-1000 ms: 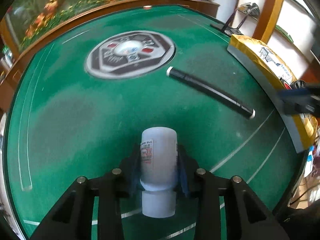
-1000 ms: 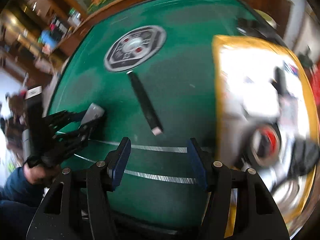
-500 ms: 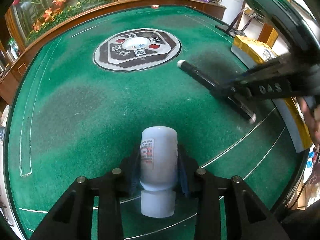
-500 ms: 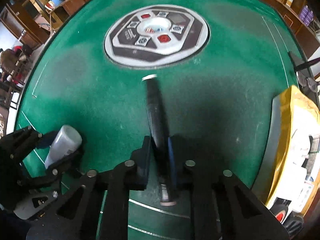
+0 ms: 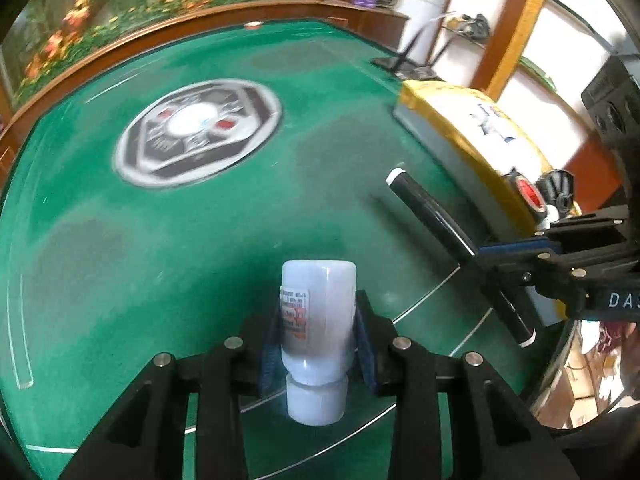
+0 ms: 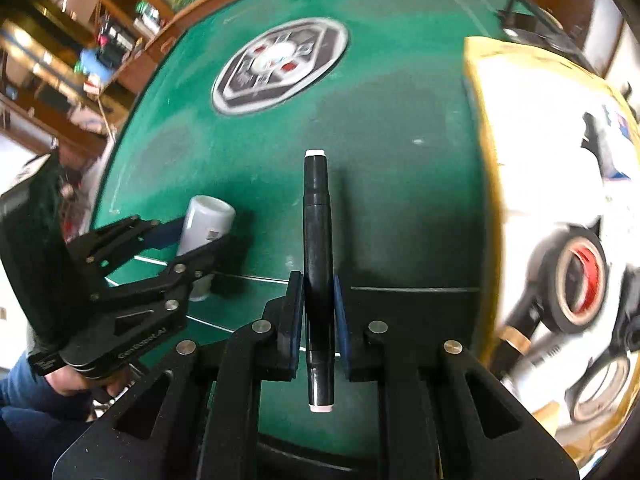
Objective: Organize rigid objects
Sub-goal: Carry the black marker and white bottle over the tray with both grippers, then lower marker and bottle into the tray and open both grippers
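My left gripper [image 5: 318, 332] is shut on a white plastic bottle [image 5: 318, 312] with a red-printed label, held base forward over the green table. The bottle also shows in the right wrist view [image 6: 206, 220], gripped by the left gripper [image 6: 188, 246]. My right gripper [image 6: 317, 300] is shut on a black marker with white ends [image 6: 317, 240], held above the felt and pointing forward. In the left wrist view the marker [image 5: 436, 216] slants from the right gripper [image 5: 484, 256] at the right.
A yellow-rimmed white box [image 6: 560, 160] at the table's right holds tape rolls [image 6: 576, 280] and other items; it also shows in the left wrist view [image 5: 480, 136]. A grey round emblem [image 5: 196, 132] marks the table centre. A wooden rail [image 5: 160, 32] rims the green table.
My right gripper closed on the marker and lifted it off the felt, swinging right toward the box. The left gripper kept the bottle and turned slightly right.
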`<state>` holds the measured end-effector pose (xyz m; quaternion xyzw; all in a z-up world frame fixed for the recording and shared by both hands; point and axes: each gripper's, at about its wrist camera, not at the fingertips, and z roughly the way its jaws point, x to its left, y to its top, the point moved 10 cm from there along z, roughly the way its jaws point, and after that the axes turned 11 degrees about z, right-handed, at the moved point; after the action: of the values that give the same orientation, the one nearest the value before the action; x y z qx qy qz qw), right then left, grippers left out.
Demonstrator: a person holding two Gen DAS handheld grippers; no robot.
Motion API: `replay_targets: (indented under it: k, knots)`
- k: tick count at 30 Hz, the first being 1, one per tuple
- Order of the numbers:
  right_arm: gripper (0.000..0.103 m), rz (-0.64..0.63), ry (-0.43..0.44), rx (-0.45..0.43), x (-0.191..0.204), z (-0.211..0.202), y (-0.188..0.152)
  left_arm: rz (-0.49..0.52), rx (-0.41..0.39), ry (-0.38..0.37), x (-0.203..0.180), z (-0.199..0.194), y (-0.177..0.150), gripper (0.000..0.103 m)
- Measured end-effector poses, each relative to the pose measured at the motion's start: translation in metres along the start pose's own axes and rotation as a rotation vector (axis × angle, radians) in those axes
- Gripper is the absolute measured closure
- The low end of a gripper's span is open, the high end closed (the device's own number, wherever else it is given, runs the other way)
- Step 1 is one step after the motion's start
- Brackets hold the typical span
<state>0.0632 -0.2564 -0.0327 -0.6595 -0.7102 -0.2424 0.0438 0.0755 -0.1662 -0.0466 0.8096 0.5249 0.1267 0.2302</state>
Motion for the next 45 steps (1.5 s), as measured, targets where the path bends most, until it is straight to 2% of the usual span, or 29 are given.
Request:
replay_targets:
  k: [13,22,25,35,45]
  knots:
    - [0.089,0.227,0.037,-0.153,-0.066,-0.068,-0.002,0.176,-0.048,-0.128,-0.081,0.0,0.064,0.068]
    - [0.089,0.356,-0.01,-0.231,-0.126,-0.104,-0.002,0.232,-0.071,-0.206,-0.128,0.006,0.102,0.068]
    - [0.089,0.383,-0.039,-0.247,-0.143,-0.11,0.001,0.26,-0.07,-0.202,-0.142,0.011,0.113,0.068]
    - [0.089,0.426,-0.064,-0.212,-0.178,-0.101,0.013,0.305,-0.041,-0.226,-0.179,0.032,0.126,0.068]
    - [0.089,0.422,-0.048,-0.185,-0.191,-0.093,0.021,0.307,-0.023,-0.18,-0.181,0.049,0.131,0.068]
